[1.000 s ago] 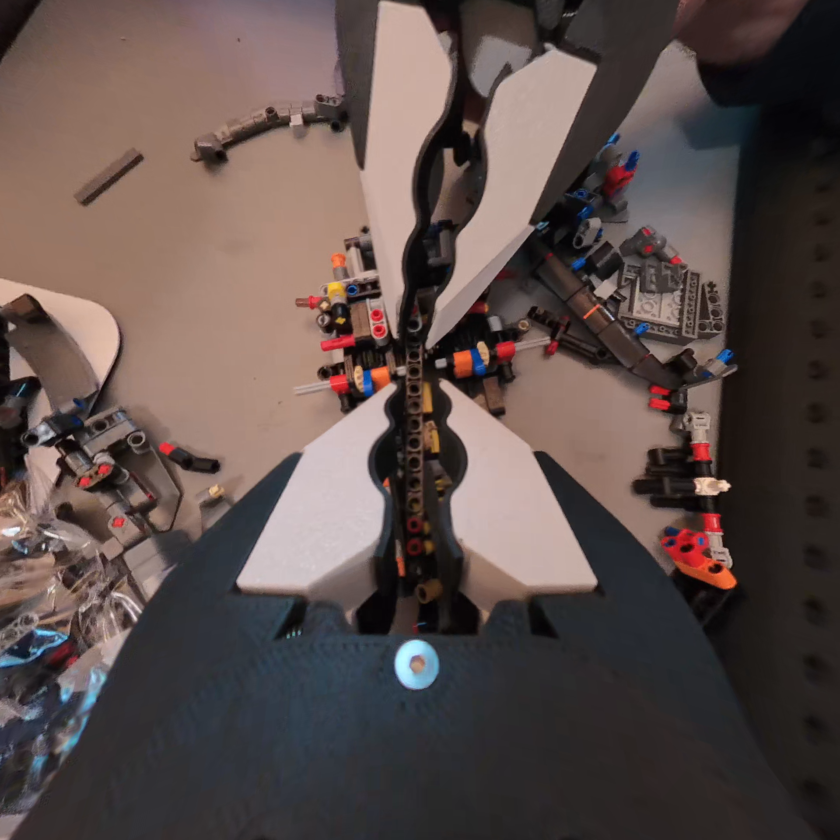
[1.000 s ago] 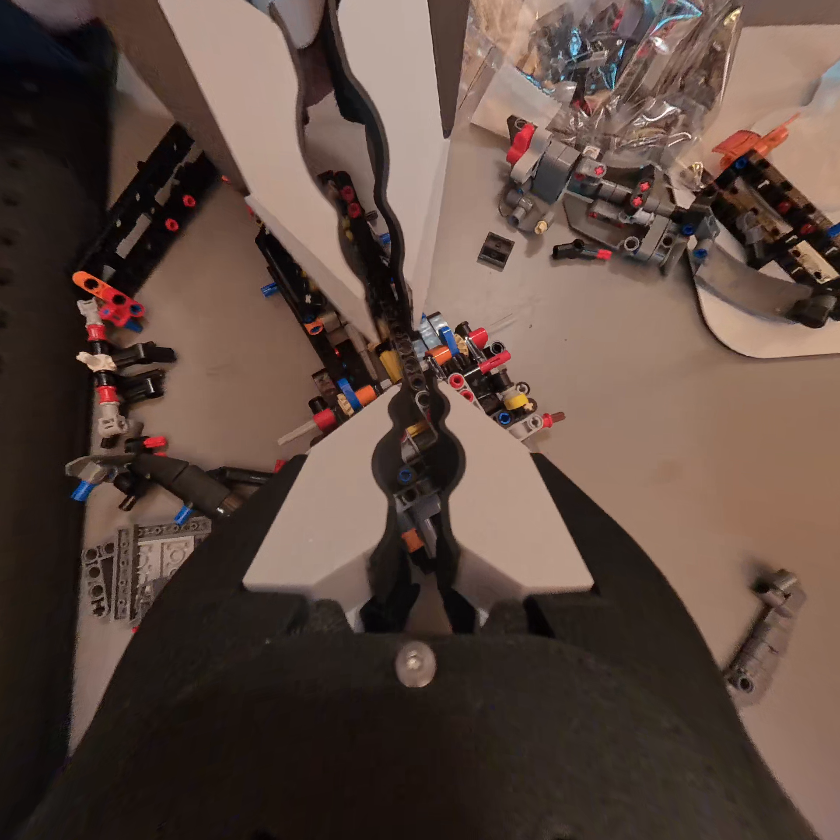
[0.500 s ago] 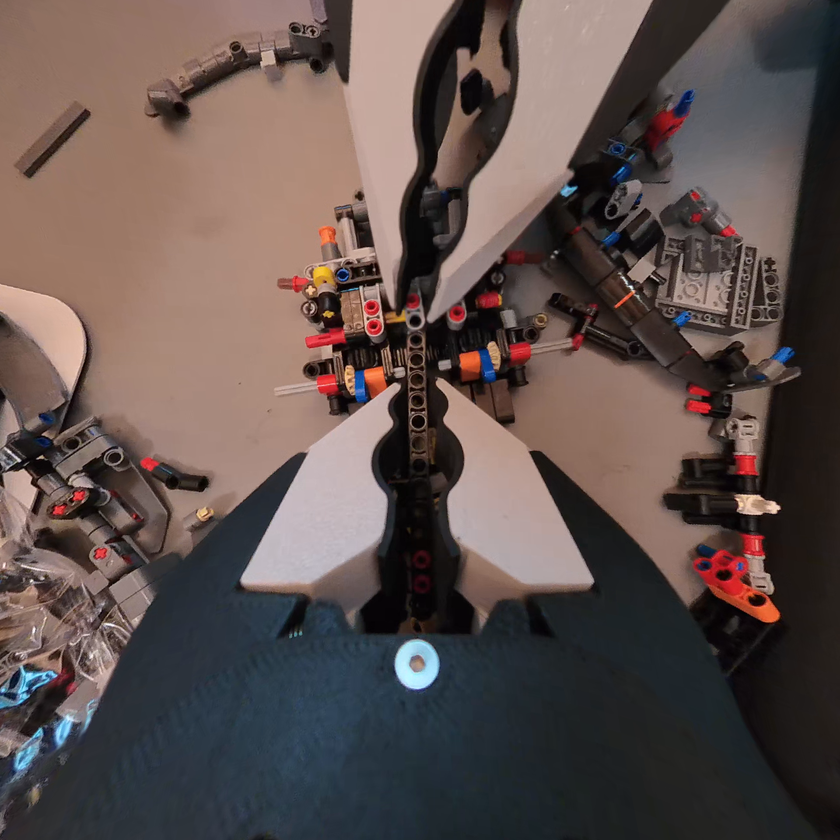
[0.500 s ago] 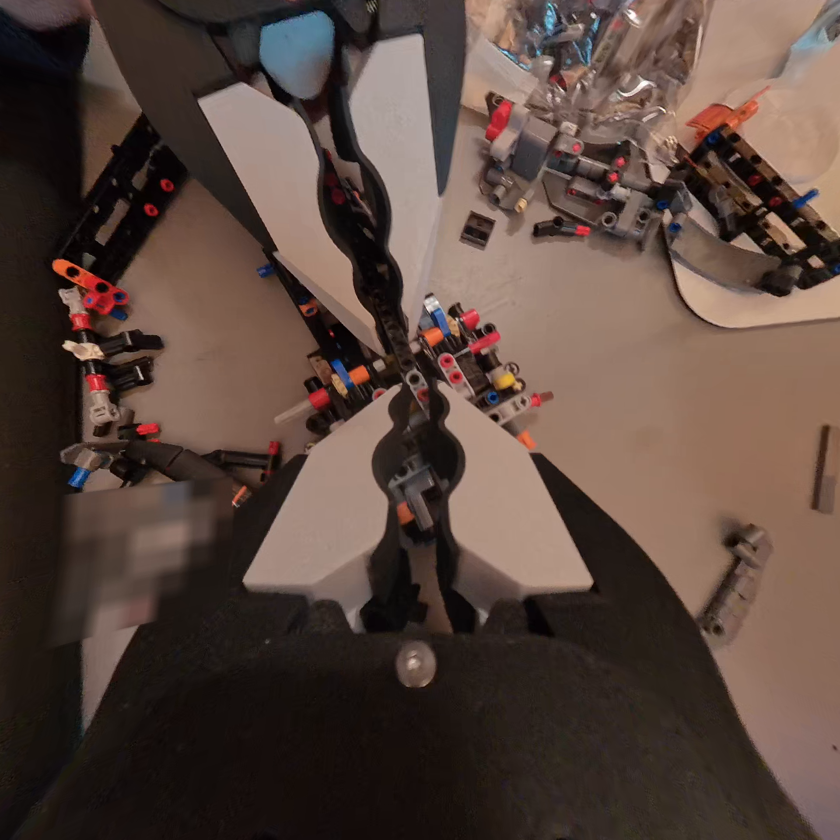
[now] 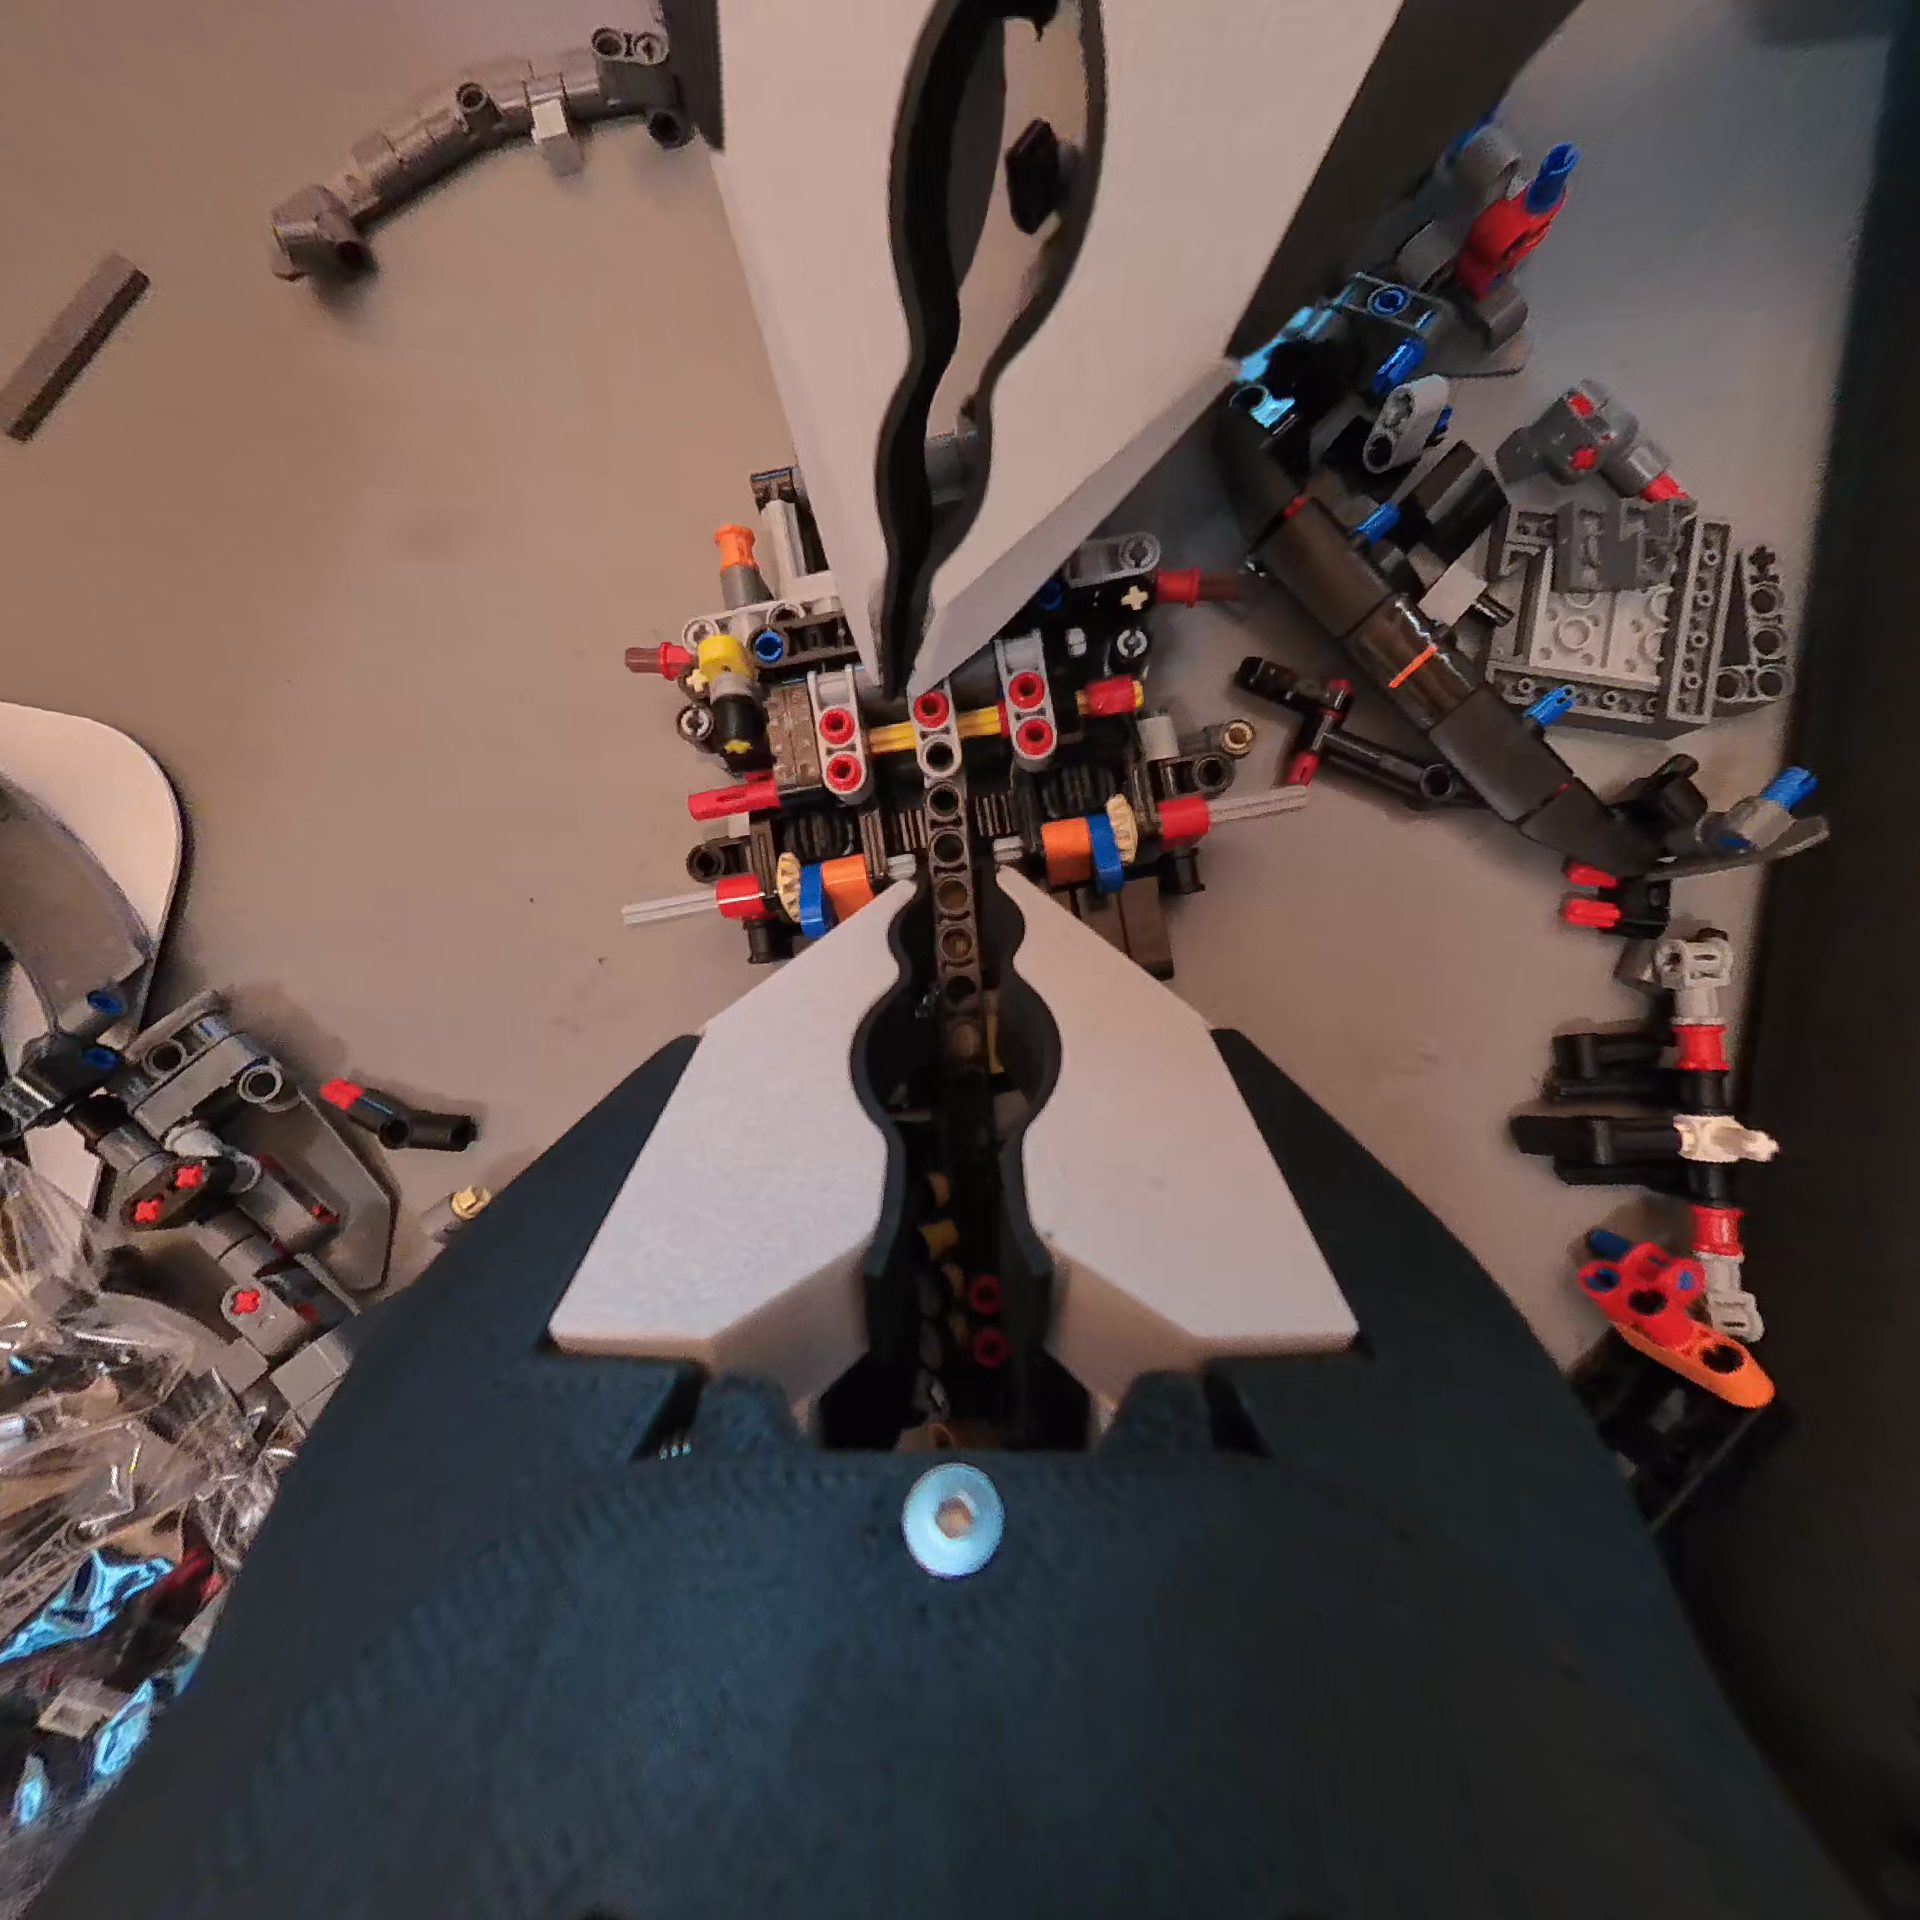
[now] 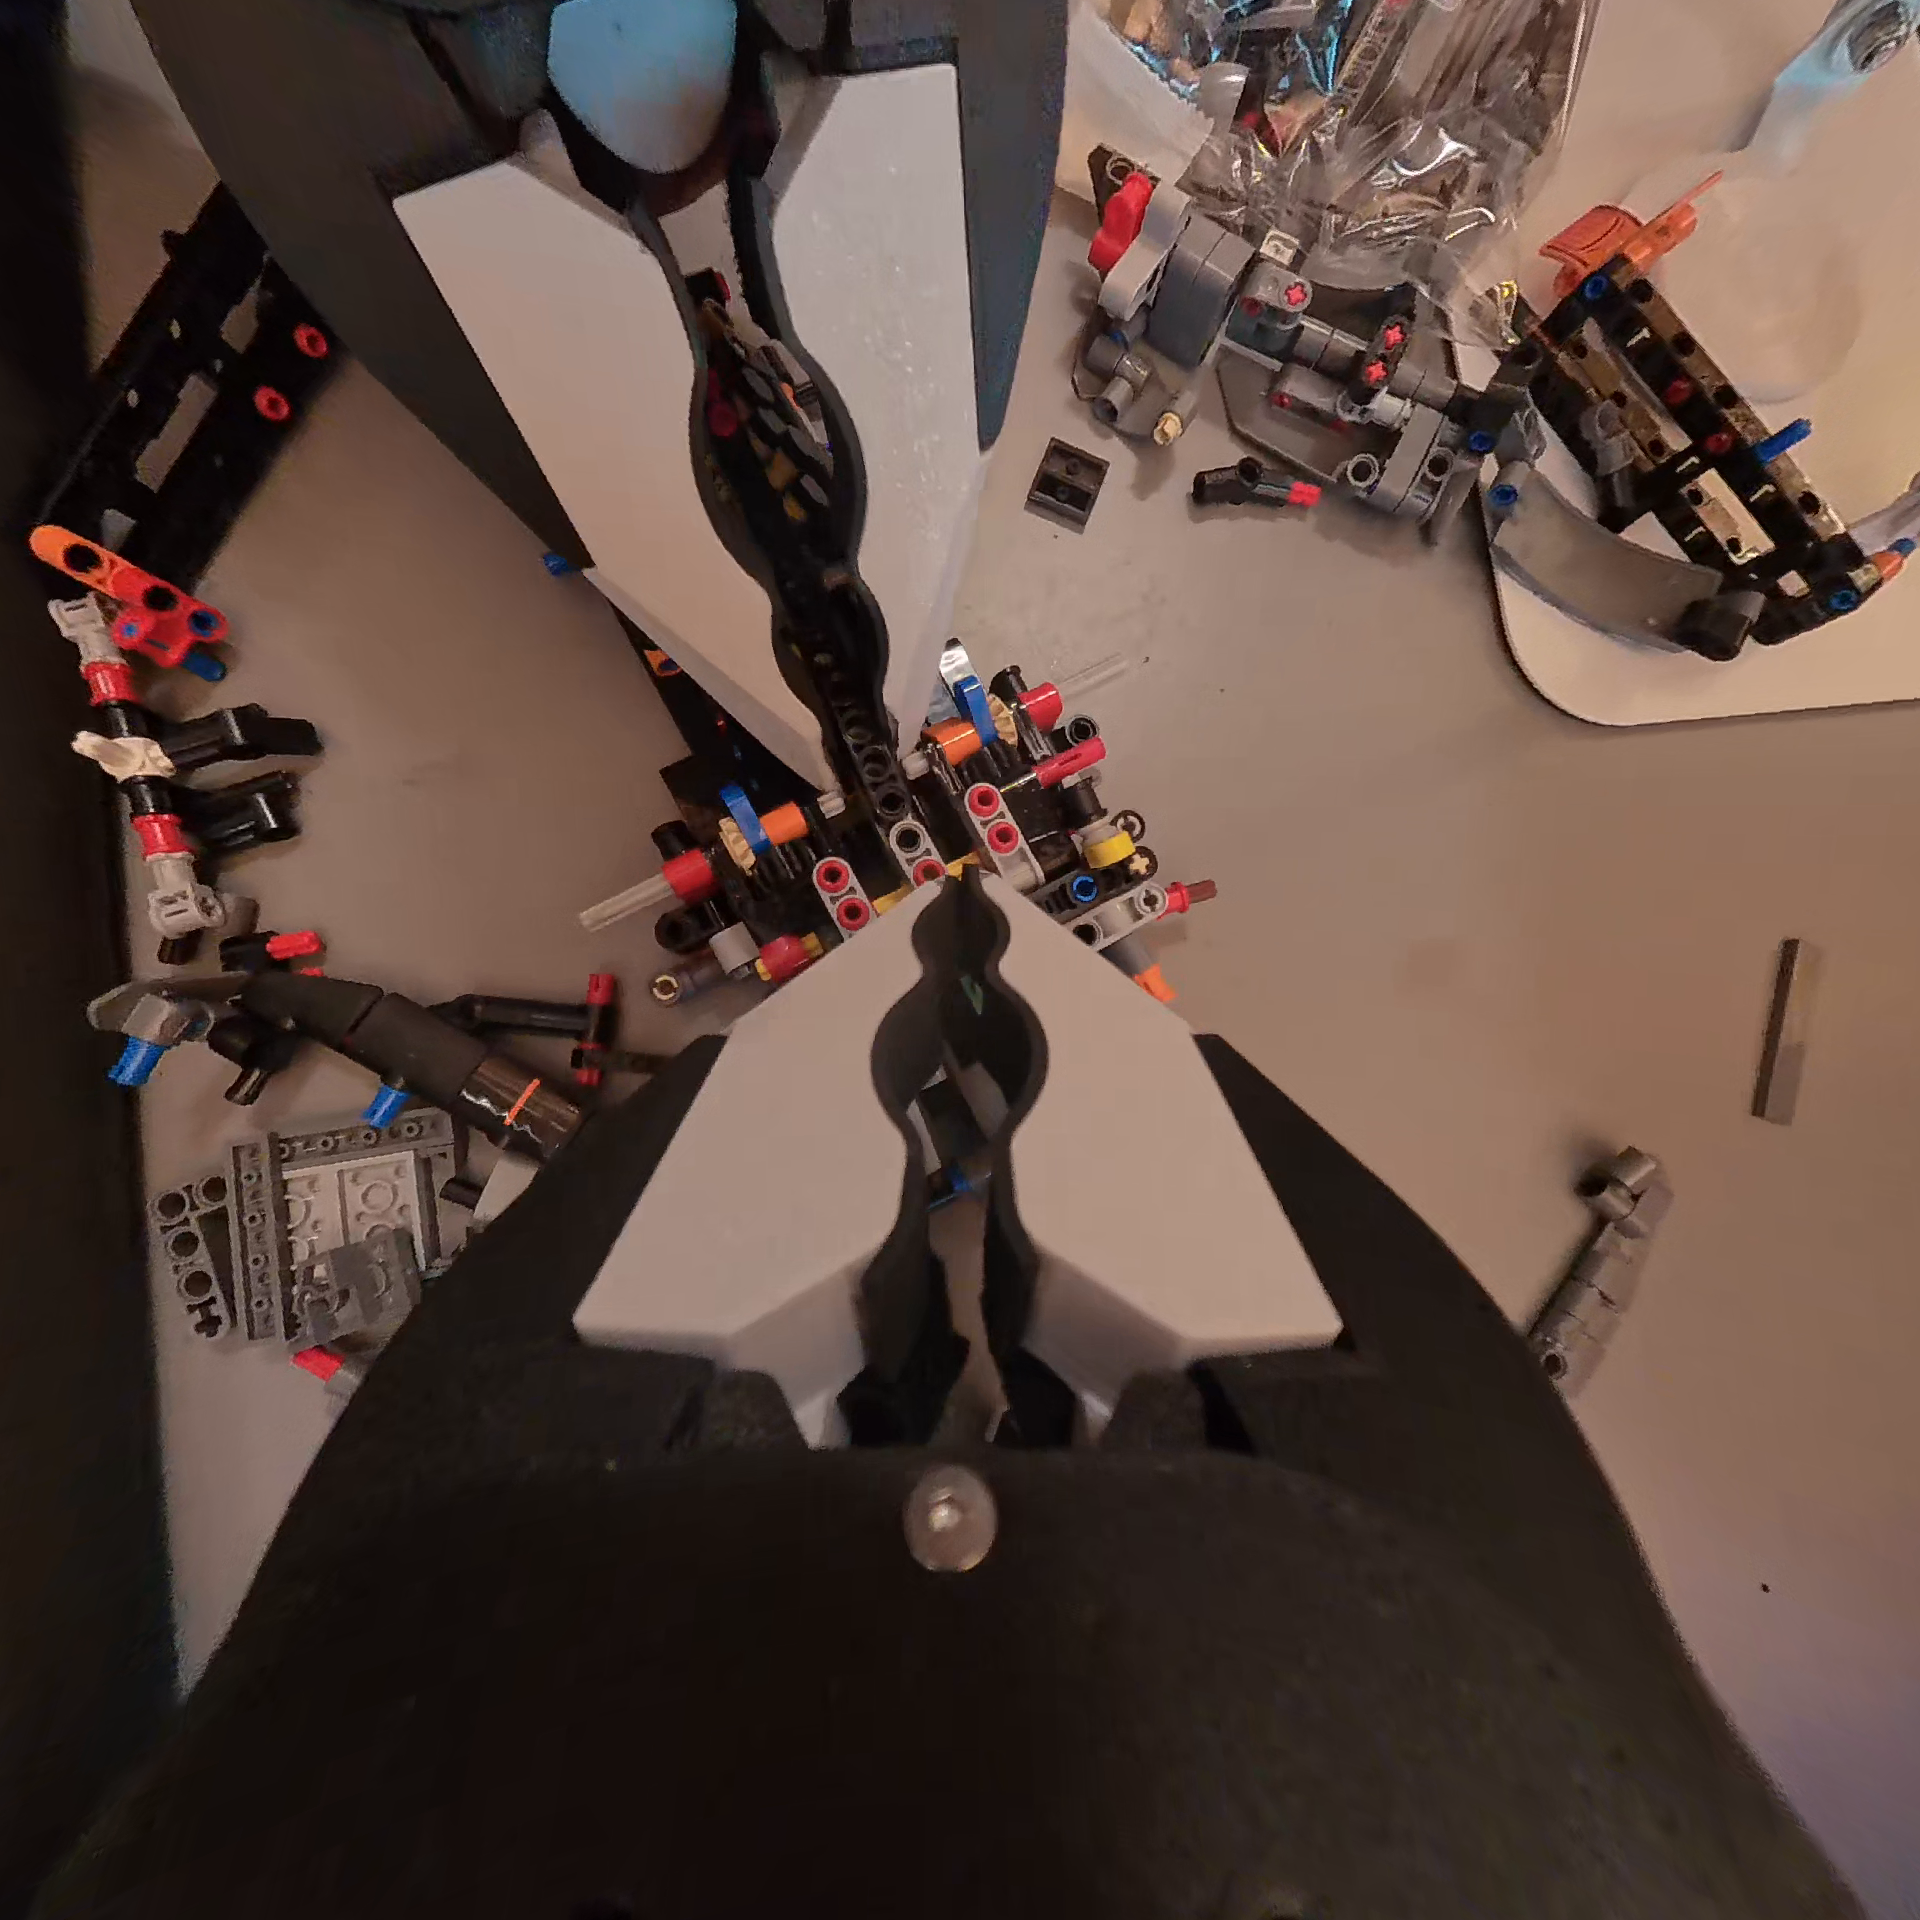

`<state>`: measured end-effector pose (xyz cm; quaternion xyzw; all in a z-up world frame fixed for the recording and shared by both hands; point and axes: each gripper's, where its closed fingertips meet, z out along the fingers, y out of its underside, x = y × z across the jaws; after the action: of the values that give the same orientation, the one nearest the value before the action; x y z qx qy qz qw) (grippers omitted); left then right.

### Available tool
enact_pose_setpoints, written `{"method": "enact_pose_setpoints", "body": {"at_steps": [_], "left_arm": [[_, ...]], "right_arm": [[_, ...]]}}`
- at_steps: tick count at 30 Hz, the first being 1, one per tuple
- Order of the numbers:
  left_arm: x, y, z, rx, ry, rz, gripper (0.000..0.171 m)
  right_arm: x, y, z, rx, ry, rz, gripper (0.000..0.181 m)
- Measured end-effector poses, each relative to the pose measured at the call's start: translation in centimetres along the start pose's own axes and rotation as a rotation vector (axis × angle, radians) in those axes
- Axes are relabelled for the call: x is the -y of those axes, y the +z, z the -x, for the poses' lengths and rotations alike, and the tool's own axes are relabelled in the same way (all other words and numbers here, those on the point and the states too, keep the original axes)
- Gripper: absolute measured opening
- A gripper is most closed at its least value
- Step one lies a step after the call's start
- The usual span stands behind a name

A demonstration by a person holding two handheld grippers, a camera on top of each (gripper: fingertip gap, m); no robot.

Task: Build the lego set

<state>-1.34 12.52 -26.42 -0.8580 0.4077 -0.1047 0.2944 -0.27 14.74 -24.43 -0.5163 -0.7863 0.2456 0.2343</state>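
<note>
Work surface: a matte grey table (image 5: 416,520), faintly scuffed and marked with a few dark specks in the right wrist view (image 6: 1455,1039). A dark band (image 5: 1860,727) runs along one table edge, appearing at the left margin of the right wrist view (image 6: 62,935). A white board with rounded corners (image 5: 104,769) lies flat on the table; its edge curves across the upper right of the right wrist view (image 6: 1662,686). Crinkled clear plastic bags (image 5: 94,1455) sit just beside the board, partly overlapping it (image 6: 1351,114), and reflect blue and silver highlights.
</note>
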Motion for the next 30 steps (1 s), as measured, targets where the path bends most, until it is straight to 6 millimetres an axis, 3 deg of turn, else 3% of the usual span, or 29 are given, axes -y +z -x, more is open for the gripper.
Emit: {"method": "enact_pose_setpoints", "body": {"at_steps": [16,30], "left_arm": [[0.8,-0.5,0.0,-0.106,-0.178,-0.214,0.002],[1.1,-0.7,0.2,-0.202,-0.355,-0.295,0.003]], "right_arm": [[-0.1,0.0,-0.2,0.025,0.066,-0.050,0.000],[-0.1,0.0,-0.5,0.030,0.090,-0.080,0.000]]}}
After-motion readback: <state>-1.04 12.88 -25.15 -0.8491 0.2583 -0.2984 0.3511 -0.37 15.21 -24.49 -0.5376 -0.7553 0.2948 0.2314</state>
